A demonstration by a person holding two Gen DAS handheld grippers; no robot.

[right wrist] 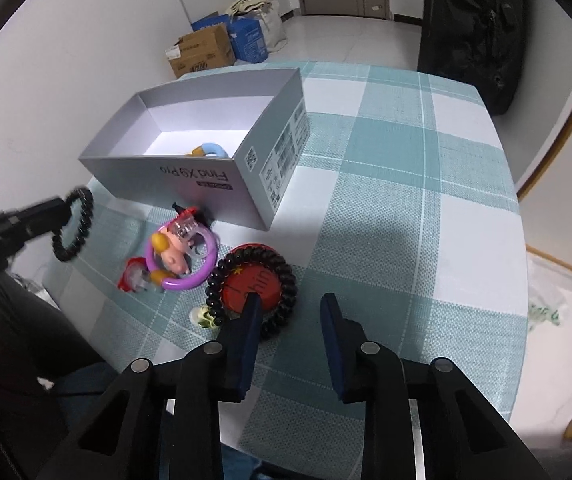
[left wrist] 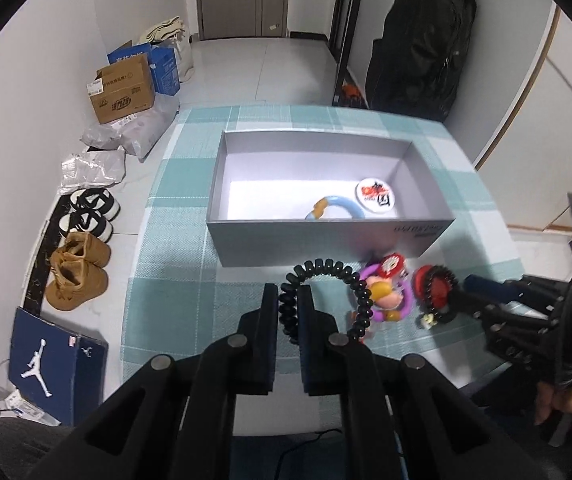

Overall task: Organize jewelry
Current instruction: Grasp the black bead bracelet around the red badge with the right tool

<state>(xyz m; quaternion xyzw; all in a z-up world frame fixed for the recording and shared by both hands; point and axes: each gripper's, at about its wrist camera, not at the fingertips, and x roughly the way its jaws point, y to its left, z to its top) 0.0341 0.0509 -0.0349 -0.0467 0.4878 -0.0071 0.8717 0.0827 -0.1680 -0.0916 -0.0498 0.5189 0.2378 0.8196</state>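
The checked tablecloth (right wrist: 406, 160) carries an open grey box (left wrist: 326, 240), its long axis across the left wrist view. The left gripper (left wrist: 289, 292) is clamped on a black bead bracelet (left wrist: 322, 272), lifted before the box. The right gripper (right wrist: 290, 304) stands partly open – one finger (right wrist: 251, 308) touches a second black bracelet (right wrist: 282, 272) ringing a red disc (right wrist: 250, 284) – nothing gripped. The blue ring (left wrist: 338, 208) in the box is partly hidden.
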